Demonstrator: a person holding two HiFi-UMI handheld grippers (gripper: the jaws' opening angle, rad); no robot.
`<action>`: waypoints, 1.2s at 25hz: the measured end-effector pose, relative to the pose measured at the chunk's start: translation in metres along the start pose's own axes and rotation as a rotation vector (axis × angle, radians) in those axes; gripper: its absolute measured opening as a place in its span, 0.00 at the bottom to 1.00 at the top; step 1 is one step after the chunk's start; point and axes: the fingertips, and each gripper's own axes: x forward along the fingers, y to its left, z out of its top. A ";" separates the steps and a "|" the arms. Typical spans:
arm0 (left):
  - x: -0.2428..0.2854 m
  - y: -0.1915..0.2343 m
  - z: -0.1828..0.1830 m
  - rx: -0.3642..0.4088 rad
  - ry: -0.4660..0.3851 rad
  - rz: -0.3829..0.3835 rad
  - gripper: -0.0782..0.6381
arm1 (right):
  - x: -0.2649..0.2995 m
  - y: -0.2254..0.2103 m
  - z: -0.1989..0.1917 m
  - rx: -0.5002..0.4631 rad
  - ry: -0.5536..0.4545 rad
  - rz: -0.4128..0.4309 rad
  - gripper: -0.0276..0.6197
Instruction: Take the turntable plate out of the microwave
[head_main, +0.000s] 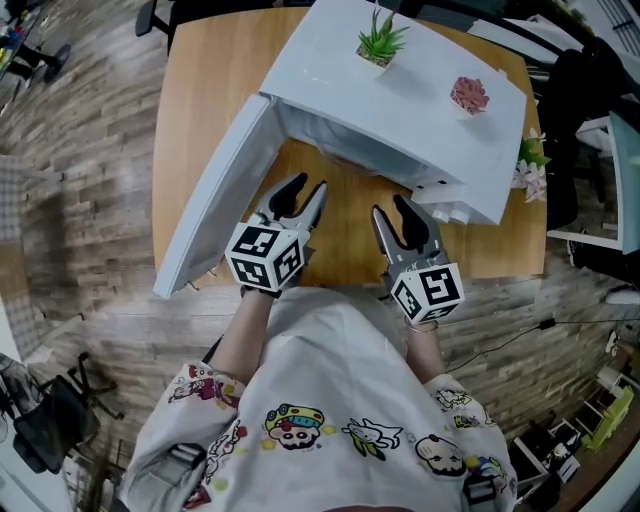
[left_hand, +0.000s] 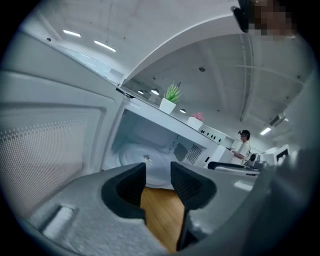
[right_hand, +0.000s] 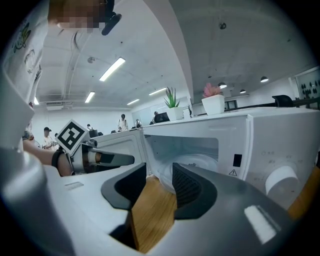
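Both jaws stand spread and empty: left gripper (head_main: 306, 192) and right gripper (head_main: 392, 210) hover mid-frame before the open microwave (head_main: 420, 110). The turntable plate (left_hand: 137, 154) lies inside, on the cavity floor. Pinched at one rim only, it could tilt, slip, and strike the door (head_main: 215, 190).

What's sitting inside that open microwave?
Inside the microwave a pale round turntable plate lies flat on its floor. Whatever sits beneath the plate is covered by it.
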 end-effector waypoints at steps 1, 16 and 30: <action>0.003 0.000 -0.002 -0.019 0.000 -0.006 0.32 | 0.000 -0.001 -0.002 0.003 0.002 -0.003 0.29; 0.046 0.020 -0.037 -0.196 0.038 -0.047 0.32 | 0.003 -0.024 -0.030 0.027 0.034 -0.074 0.28; 0.092 0.047 -0.074 -0.340 0.090 -0.023 0.33 | 0.007 -0.025 -0.046 0.040 0.070 -0.068 0.28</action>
